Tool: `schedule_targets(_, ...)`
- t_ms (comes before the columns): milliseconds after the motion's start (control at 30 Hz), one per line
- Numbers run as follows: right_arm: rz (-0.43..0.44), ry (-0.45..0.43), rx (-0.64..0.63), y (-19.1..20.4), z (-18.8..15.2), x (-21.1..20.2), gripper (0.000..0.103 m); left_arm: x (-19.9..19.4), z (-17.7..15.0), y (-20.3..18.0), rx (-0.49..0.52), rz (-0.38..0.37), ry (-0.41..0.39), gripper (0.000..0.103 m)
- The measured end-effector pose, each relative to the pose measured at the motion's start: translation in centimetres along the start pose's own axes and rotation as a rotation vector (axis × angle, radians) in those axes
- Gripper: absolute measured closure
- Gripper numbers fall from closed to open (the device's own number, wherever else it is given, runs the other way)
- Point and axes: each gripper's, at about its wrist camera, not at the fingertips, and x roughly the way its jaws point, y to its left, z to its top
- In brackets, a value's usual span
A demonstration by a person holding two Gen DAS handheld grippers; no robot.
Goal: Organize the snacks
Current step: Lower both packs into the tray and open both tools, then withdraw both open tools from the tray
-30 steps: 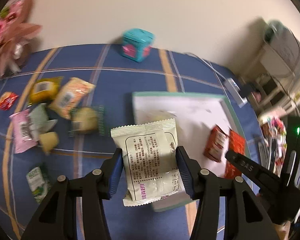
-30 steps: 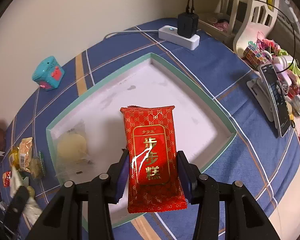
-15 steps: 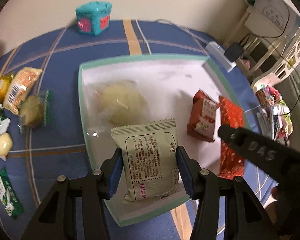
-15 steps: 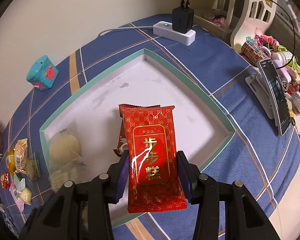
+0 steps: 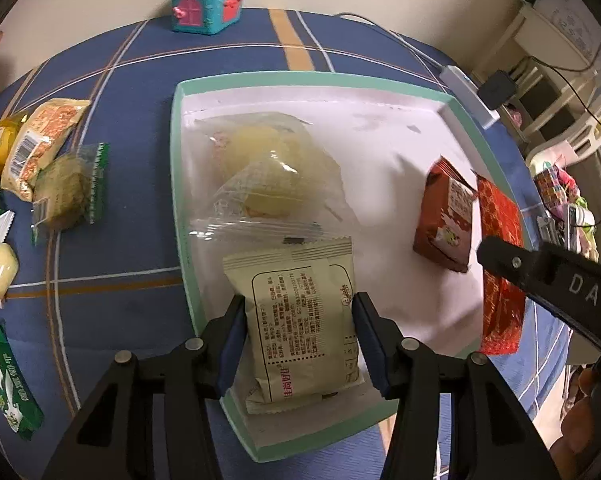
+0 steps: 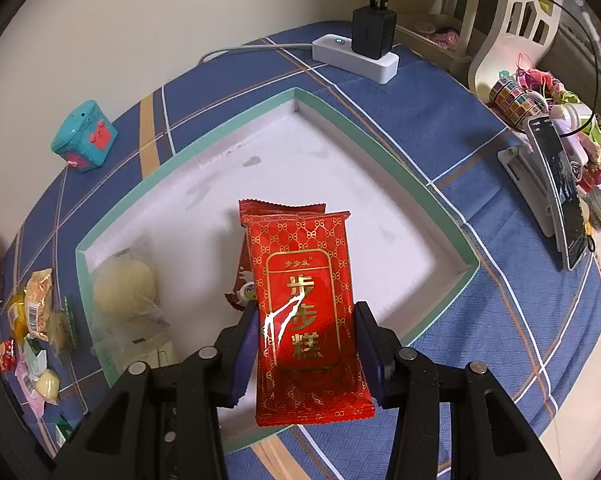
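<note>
My left gripper (image 5: pixel 298 316) is shut on a beige snack packet (image 5: pixel 300 328), held low over the near corner of the green-rimmed white tray (image 5: pixel 176 152). Inside the tray lie a clear-wrapped pale pastry (image 5: pixel 268 168) and a dark red snack pack (image 5: pixel 446 220). My right gripper (image 6: pixel 306 334) is shut on a bright red packet with gold lettering (image 6: pixel 304 300), hovering above the tray (image 6: pixel 440 204) over the dark red pack (image 6: pixel 244 276). In the left wrist view the right gripper's arm and its red packet (image 5: pixel 500 256) show at the right.
Several loose snacks (image 5: pixel 48 168) lie on the blue checked cloth left of the tray. A teal toy box (image 5: pixel 206 0) stands at the back. A white power strip with charger (image 6: pixel 360 52) and a phone on a stand (image 6: pixel 556 184) sit to the right.
My left gripper has come down and across from the loose snacks to over the tray's near corner, still holding the beige packet. The right gripper has stayed put with its red packet.
</note>
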Motion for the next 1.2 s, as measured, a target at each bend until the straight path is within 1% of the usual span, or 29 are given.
schedule_targets(133, 0.003, 0.008, -0.011, 0.2, 0.1, 0.2, 0.054, -0.2, 0.5, 1.4, -0.043, 0.008, -0.009, 0.049)
schedule_targets(233, 0.002, 0.01, -0.017, 0.3, 0.1, 0.4, 0.054, -0.3, 0.8, 2.5, -0.083, -0.001, -0.015, 0.049)
schedule_targets(433, -0.033, 0.006, -0.008, 0.1, 0.1, 0.6, 0.055, -0.4, 1.2, 3.6, -0.13, -0.005, -0.018, 0.049)
schedule_targets(500, -0.05, 0.007, -0.005, -0.1, 0.0, 0.7, 0.055, -0.3, 1.3, 3.5, -0.134, -0.003, -0.018, 0.049)
schedule_targets(600, -0.048, 0.013, 0.01, -0.4, 0.0, 1.0, 0.053, -0.8, 1.0, 3.7, -0.126, 0.003, -0.006, 0.048)
schedule_targets(667, -0.042, 0.01, 0.018, -0.6, 0.1, 1.0, 0.05, -1.0, 1.1, 3.5, -0.119, 0.007, -0.006, 0.045)
schedule_targets(733, -0.038, 0.003, 0.02, -0.6, 0.1, 0.8, 0.045, -1.5, 1.2, 3.2, -0.11, 0.002, -0.014, 0.038)
schedule_targets(767, -0.038, -0.005, 0.022, -0.6, 0.0, 0.6, 0.042, -1.7, 1.3, 3.0, -0.106, 0.0, -0.018, 0.037)
schedule_targets(900, -0.028, -0.023, 0.024, -0.7, 0.1, -0.1, 0.042, -3.1, 1.6, 2.3, -0.083, -0.006, -0.035, 0.036)
schedule_targets(1033, -0.022, -0.039, 0.018, -0.5, 0.0, -0.7, 0.041, -4.3, 2.0, 2.0, -0.082, -0.006, -0.036, 0.034)
schedule_targets(1133, -0.012, -0.042, 0.007, -0.2, -0.2, -1.2, 0.041, -5.4, 1.9, 2.4, -0.096, 0.033, -0.037, 0.034)
schedule_targets(1200, -0.008, -0.044, -0.011, 0.3, -0.4, -1.4, 0.041, -6.3, 1.8, 3.3, -0.11, 0.068, -0.059, 0.034)
